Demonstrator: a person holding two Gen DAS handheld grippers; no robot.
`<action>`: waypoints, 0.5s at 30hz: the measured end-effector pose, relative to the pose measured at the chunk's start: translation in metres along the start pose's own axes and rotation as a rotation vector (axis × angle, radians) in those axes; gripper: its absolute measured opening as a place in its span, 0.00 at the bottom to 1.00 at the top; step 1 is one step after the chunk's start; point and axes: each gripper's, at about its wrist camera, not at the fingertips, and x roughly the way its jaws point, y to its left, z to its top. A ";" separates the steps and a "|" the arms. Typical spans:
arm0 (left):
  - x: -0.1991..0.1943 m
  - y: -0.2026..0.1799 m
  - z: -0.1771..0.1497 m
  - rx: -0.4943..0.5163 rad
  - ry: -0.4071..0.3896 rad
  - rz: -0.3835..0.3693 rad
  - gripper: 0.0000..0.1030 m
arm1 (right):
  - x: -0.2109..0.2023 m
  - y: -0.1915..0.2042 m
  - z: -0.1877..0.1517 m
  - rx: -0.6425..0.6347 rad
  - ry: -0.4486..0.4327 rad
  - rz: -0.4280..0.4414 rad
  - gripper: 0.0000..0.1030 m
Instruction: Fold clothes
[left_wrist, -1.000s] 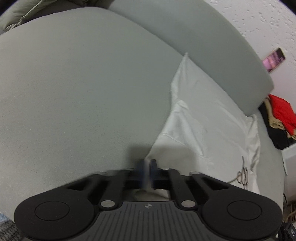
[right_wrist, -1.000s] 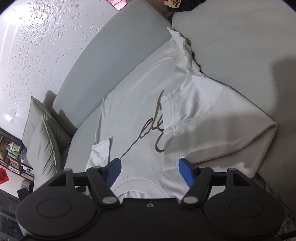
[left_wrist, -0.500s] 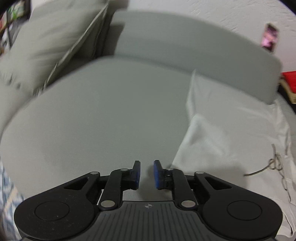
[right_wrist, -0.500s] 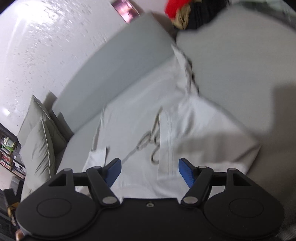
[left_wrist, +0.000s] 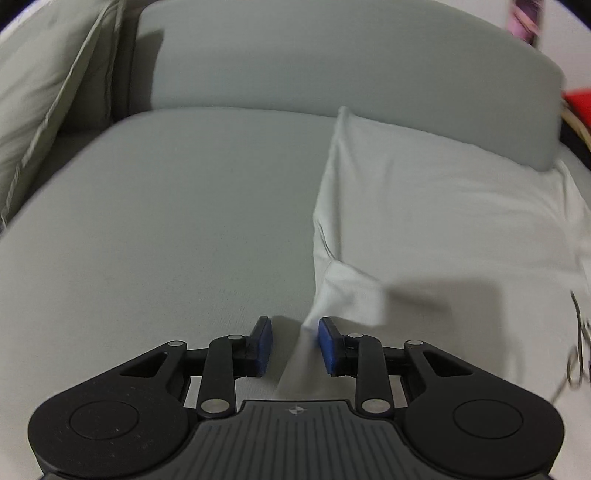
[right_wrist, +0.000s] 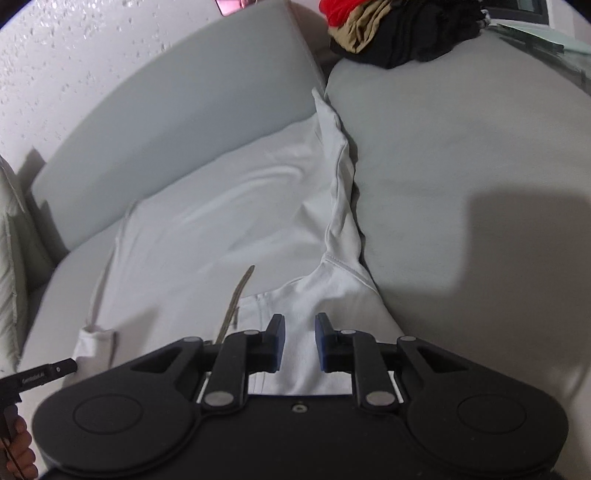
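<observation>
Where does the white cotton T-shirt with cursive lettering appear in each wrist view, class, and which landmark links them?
Left wrist: the white cotton T-shirt fills the right half, its corner between the open left gripper.
Right wrist: it spans centre-left, running under the open right gripper.
Shared landmark: the grey sofa backrest behind it.

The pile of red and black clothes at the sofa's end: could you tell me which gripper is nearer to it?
Right. The right gripper faces the pile across the cushion; the left gripper sees only its edge.
</observation>
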 end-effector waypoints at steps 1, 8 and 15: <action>0.001 0.001 0.000 -0.009 -0.003 0.000 0.30 | 0.005 0.002 -0.001 -0.007 0.008 -0.012 0.18; -0.036 0.013 -0.032 0.053 0.025 0.023 0.33 | 0.006 0.000 -0.015 -0.022 0.027 -0.042 0.21; -0.072 0.025 -0.064 0.115 0.053 0.046 0.42 | -0.045 -0.019 -0.052 0.003 0.100 -0.031 0.27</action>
